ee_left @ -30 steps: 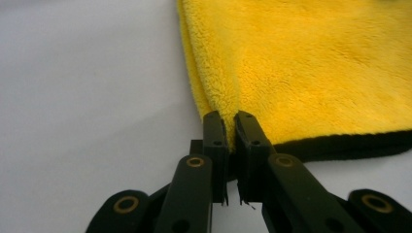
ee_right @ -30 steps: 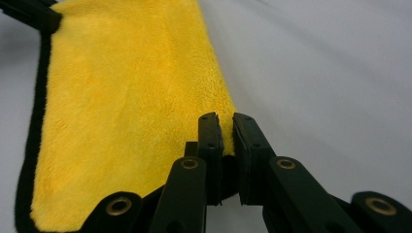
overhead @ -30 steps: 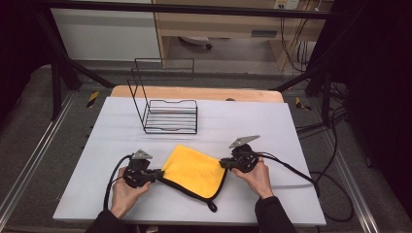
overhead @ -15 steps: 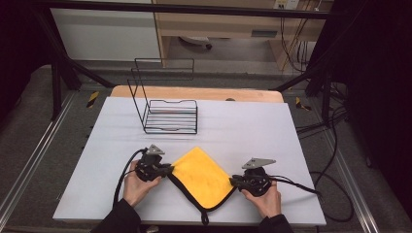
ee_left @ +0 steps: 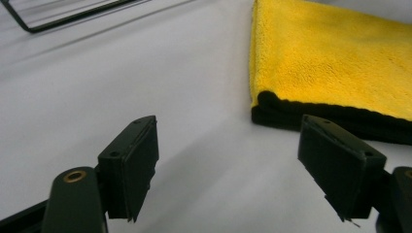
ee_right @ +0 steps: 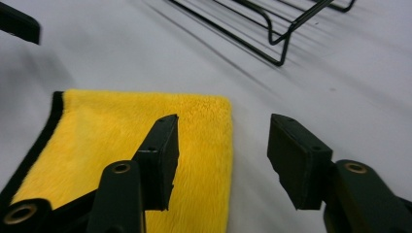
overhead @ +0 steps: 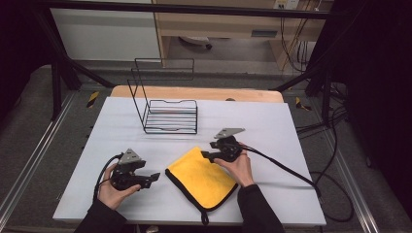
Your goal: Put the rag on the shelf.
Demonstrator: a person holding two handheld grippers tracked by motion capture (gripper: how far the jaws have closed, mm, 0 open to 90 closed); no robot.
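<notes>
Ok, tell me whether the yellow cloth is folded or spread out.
Folded. The yellow cloth lies as a compact, doubled square on the table; the left gripper view shows a thick doubled edge with black trim.

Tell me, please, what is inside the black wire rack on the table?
The wire rack holds nothing: through its bars only the white table shows. The yellow cloth lies flat in front of it, apart.

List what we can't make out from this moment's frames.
- Yellow cloth: how many layers it is folded into; only the top face shows in the high view.
- Cloth's near edge: cut off by the frame bottom in the right gripper view, behind the right tool.
- Cloth's far side: cut off by the frame's right edge in the left gripper view.
- Wire rack: cropped at the top edge in both gripper views.
</notes>
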